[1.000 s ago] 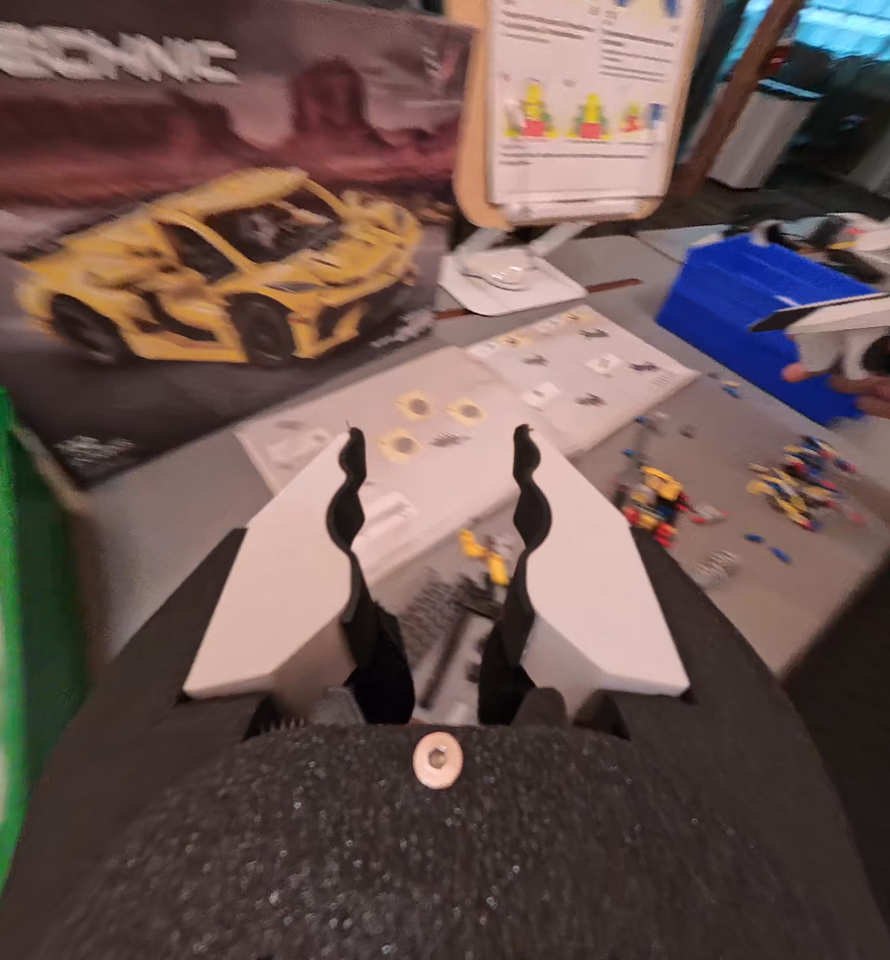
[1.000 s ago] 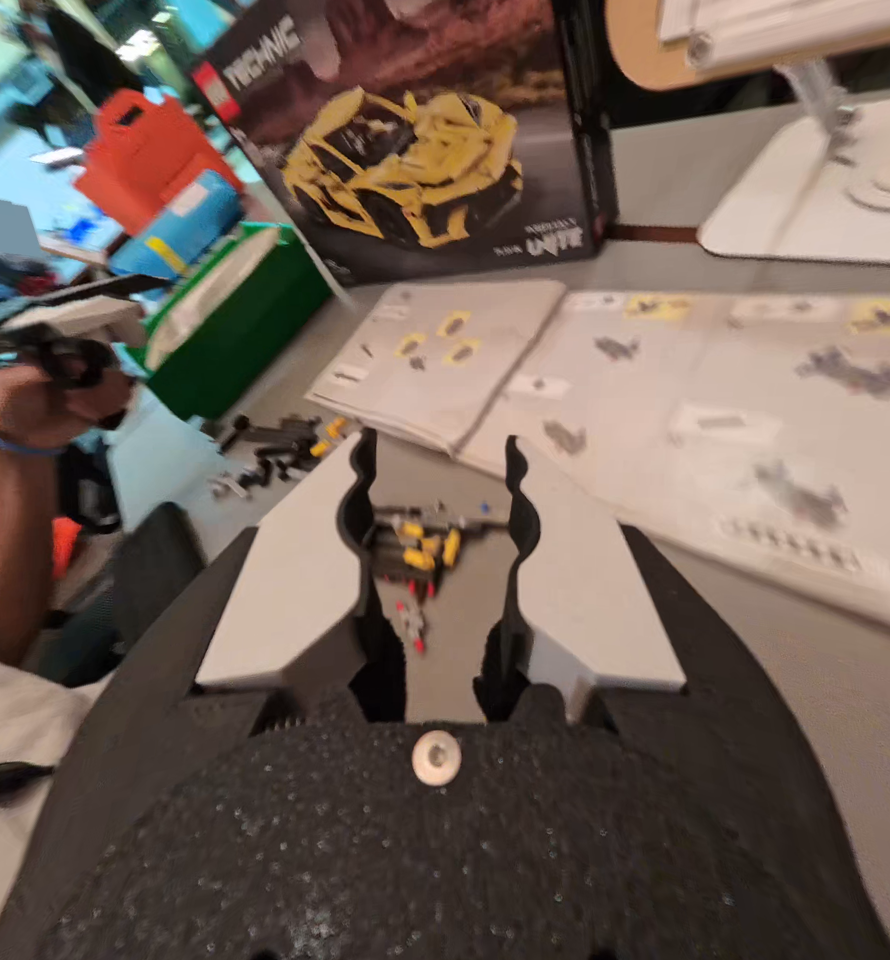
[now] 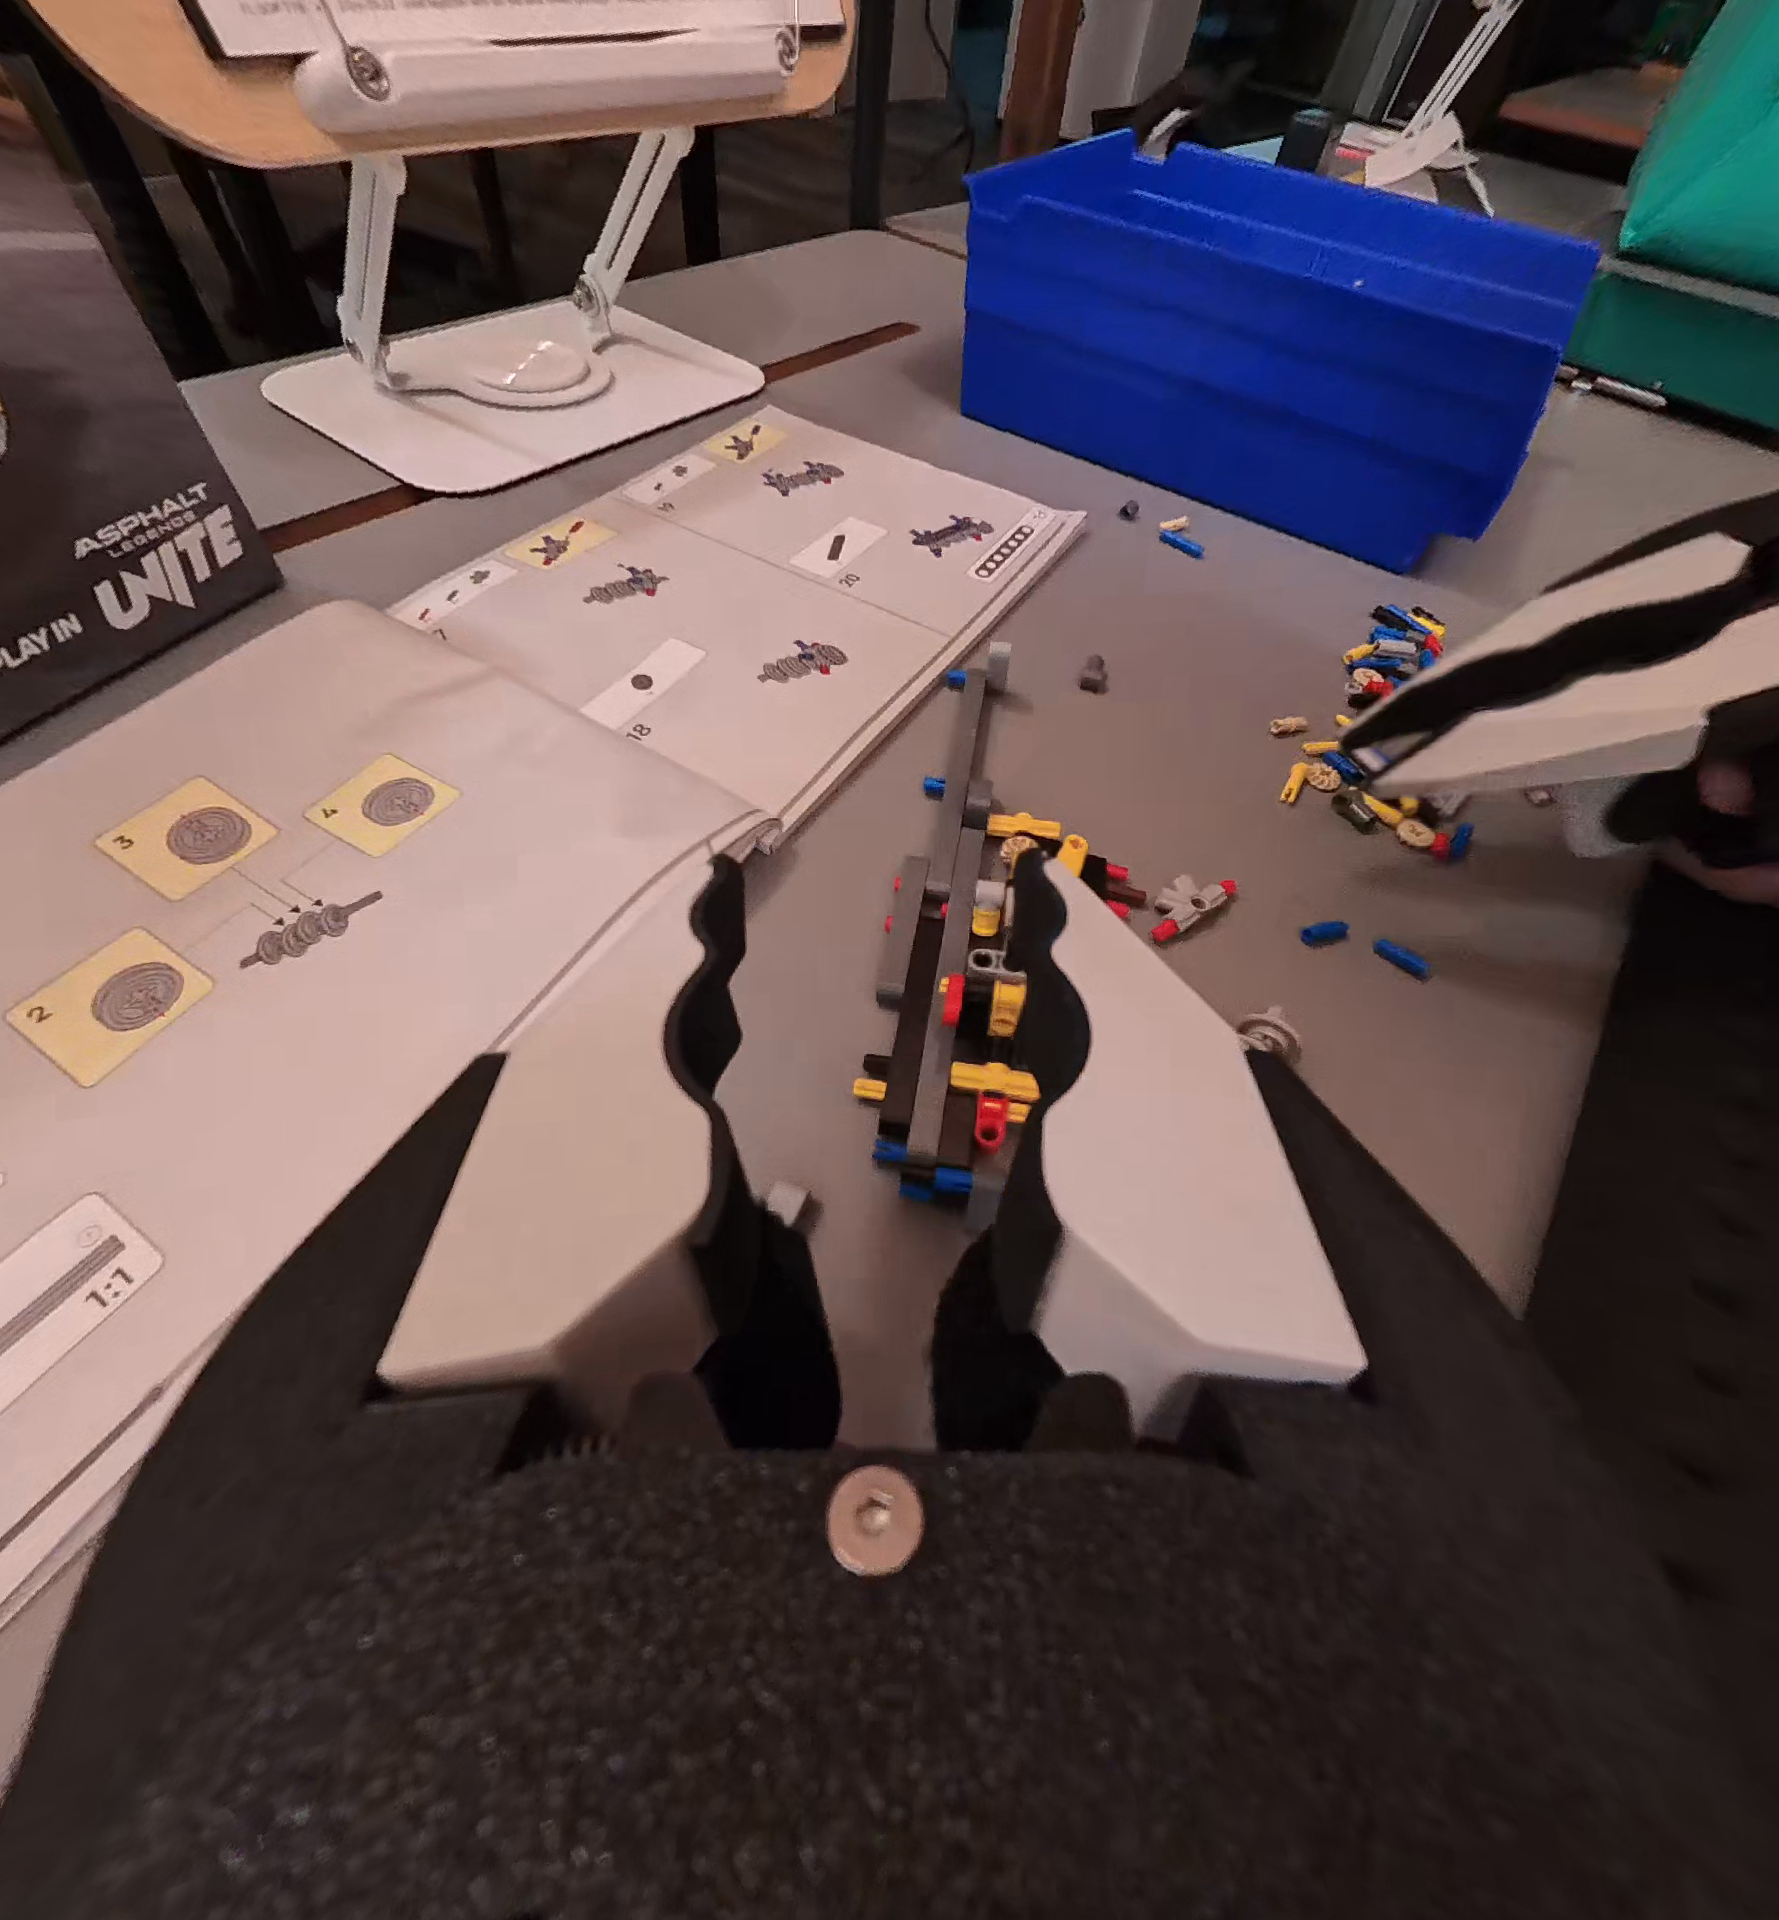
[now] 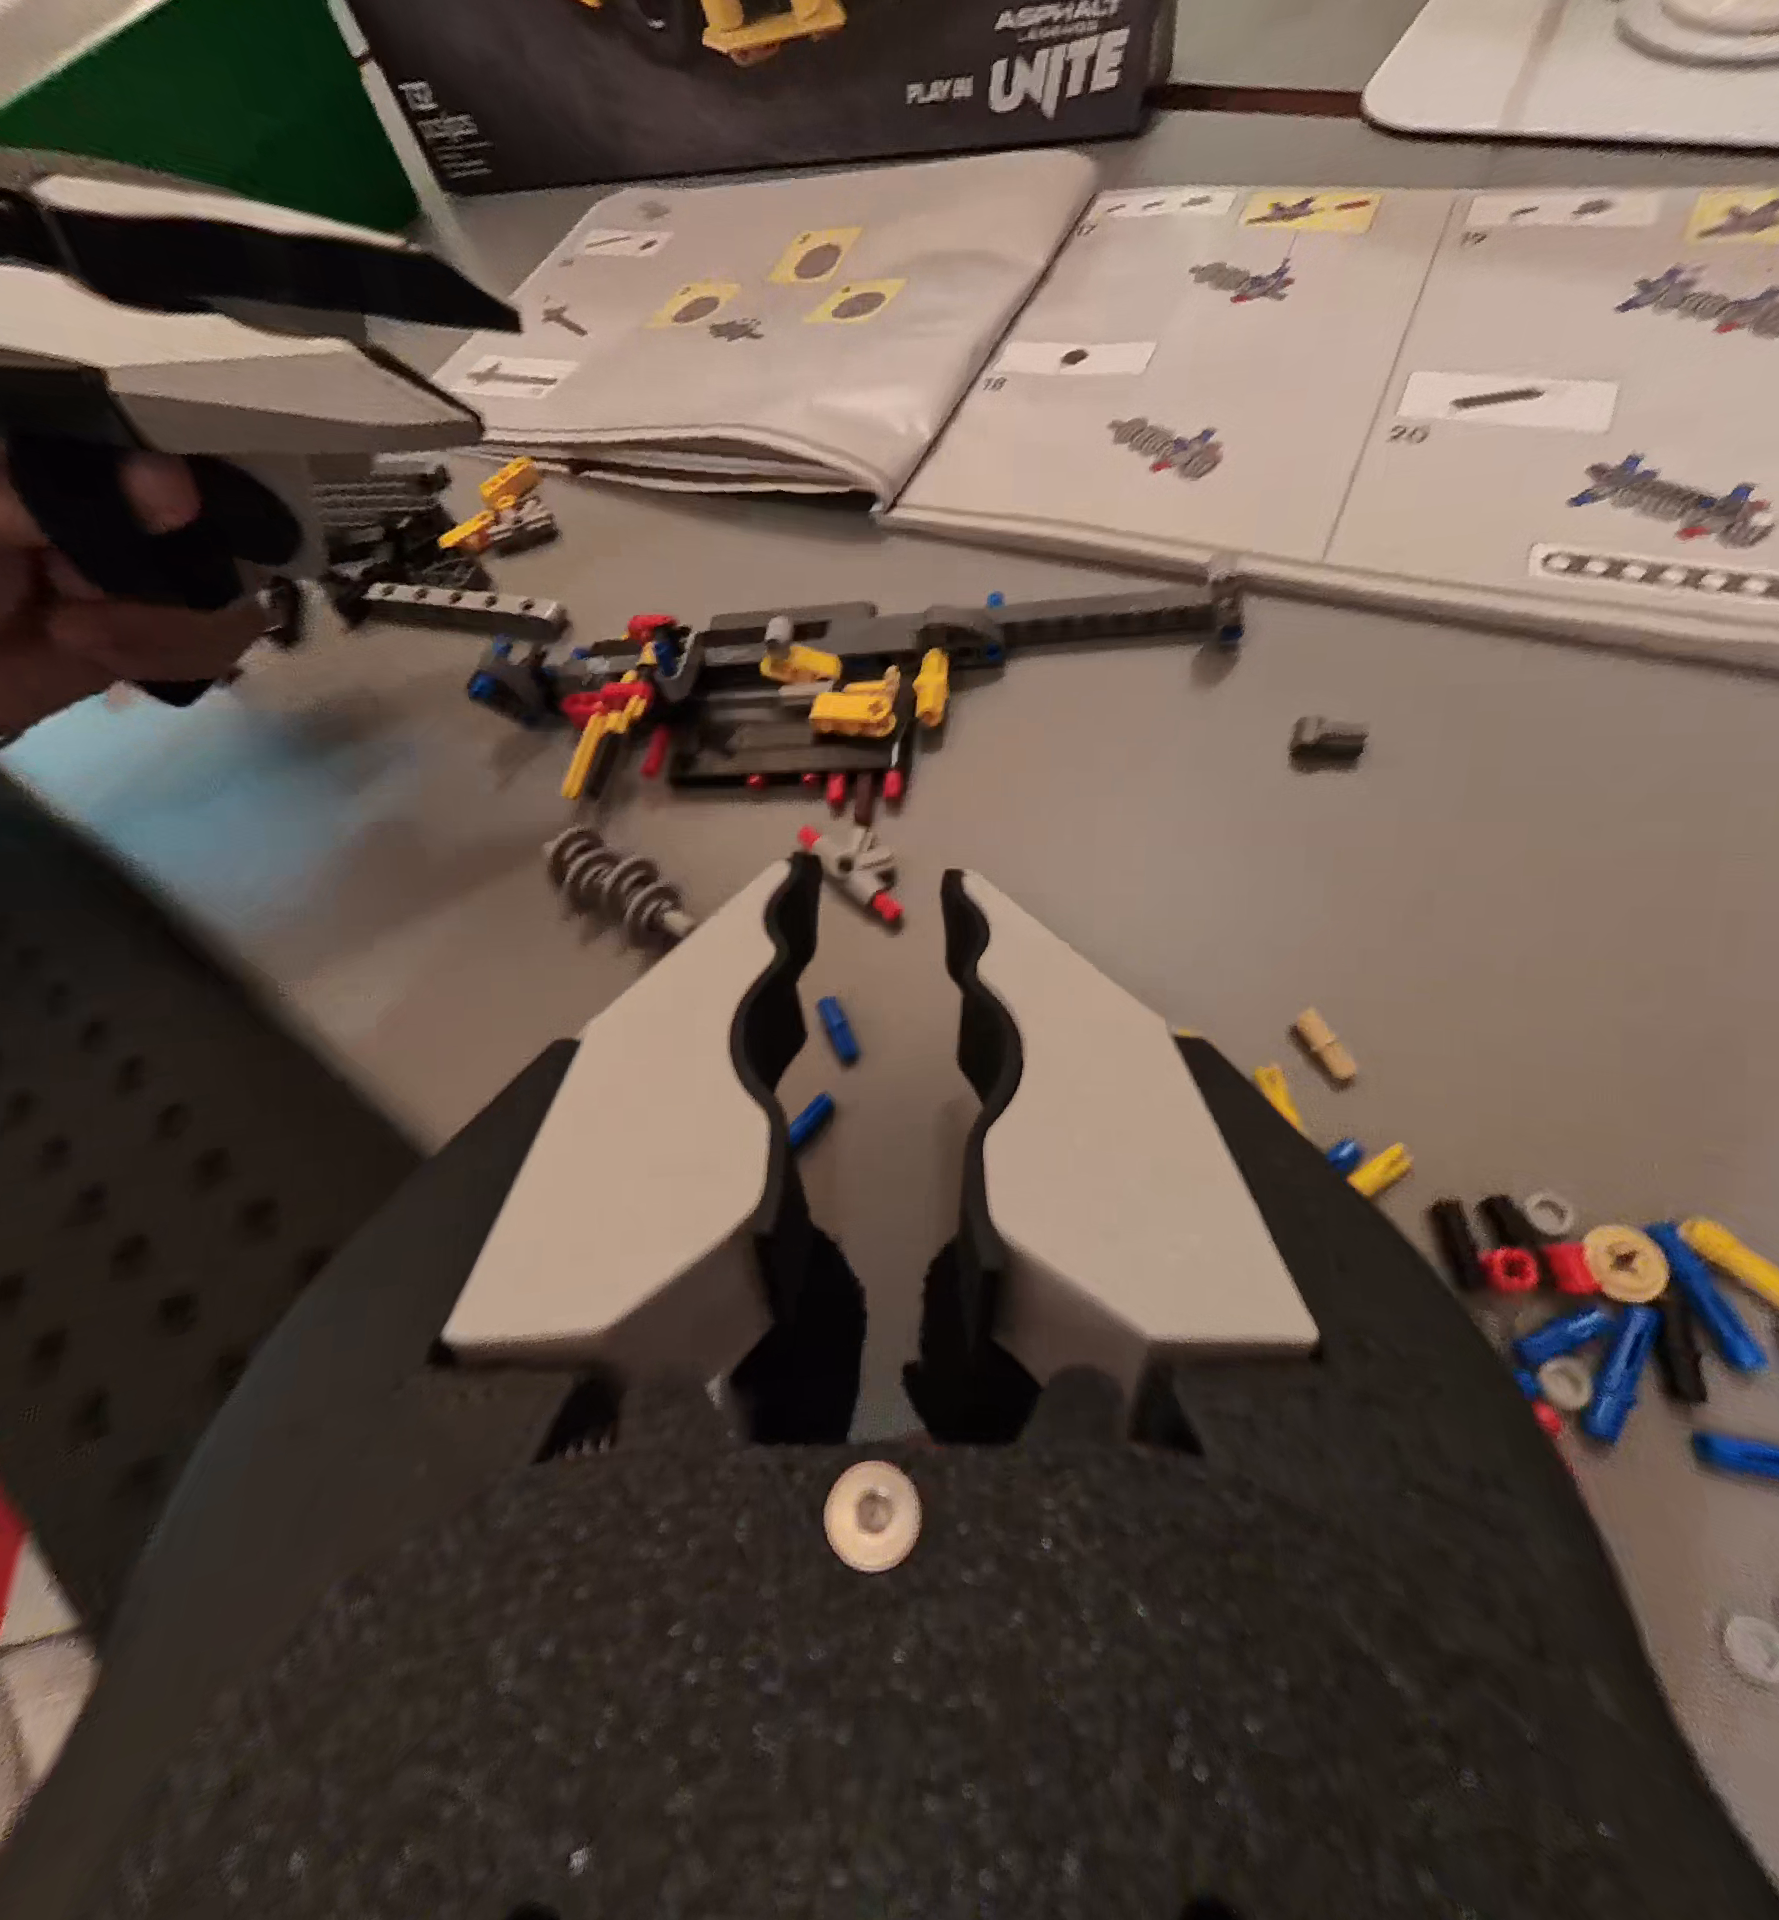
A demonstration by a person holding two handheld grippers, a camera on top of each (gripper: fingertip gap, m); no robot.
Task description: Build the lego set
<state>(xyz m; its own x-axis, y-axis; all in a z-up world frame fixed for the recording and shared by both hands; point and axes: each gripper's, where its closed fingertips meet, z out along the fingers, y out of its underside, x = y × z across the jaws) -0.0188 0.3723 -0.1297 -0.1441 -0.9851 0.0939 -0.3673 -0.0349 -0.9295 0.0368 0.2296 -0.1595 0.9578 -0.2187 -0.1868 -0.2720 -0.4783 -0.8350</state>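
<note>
On the far left of the grey table [image 3: 1228,644], game-branded set box [image 3: 64,520], then open instruction booklet [image 3: 365,831] spread flat. Next along, left gripper [image 3: 880,883] hovering low, jaws parted wide, gripping nothing, straddling the near end of the half-built chassis [image 3: 952,997]. Long grey beams joined, yellow, red and blue connectors pinned on: an early sub-assembly by the look of it, most of the car apparently still to build. Just right of it, small grey connector with red pins [image 3: 1191,902] lying loose, plus two blue pins. Farther right, right gripper [image 4: 874,883] hanging over the table, jaws apart, empty, tips just short of that connector. Beyond, loose parts pile [image 3: 1384,727] and blue bin [image 3: 1259,343], contents hidden. Gear stack on an axle [image 4: 610,883] partly behind a finger. Box top cut off; pile pieces too small and blurred to sort.
</note>
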